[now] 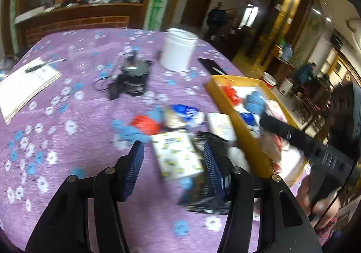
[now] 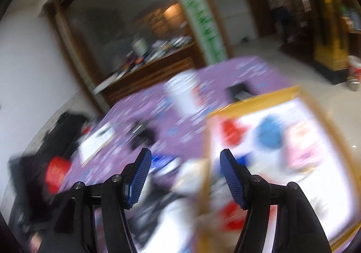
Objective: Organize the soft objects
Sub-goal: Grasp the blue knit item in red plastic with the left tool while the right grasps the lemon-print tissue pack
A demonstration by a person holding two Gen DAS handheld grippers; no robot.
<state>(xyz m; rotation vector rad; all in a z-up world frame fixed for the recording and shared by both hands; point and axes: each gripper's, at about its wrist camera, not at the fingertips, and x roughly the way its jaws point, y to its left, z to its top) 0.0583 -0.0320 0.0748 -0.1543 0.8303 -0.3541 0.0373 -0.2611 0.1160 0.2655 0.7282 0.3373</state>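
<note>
Hovering over the purple floral-clothed surface (image 1: 90, 117), the left gripper (image 1: 173, 158) gaped open above a white patterned packet (image 1: 178, 155); the right gripper (image 2: 185, 169), blurred, apparently open too.

left wrist: above purple tablecloth (image 1: 90, 117), angled down | right wrist: nearer yellow tray (image 2: 259, 100) | shared: both

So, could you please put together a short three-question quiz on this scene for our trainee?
1. True or false: the left gripper is open, with nothing between its fingers.
2. Which holds the blue soft toy? A) white tub B) yellow tray C) notebook
3. Fill in: the white tub stands on a ______ floral tablecloth.

Key
1. True.
2. B, the yellow tray.
3. Purple; see the tablecloth.
</note>
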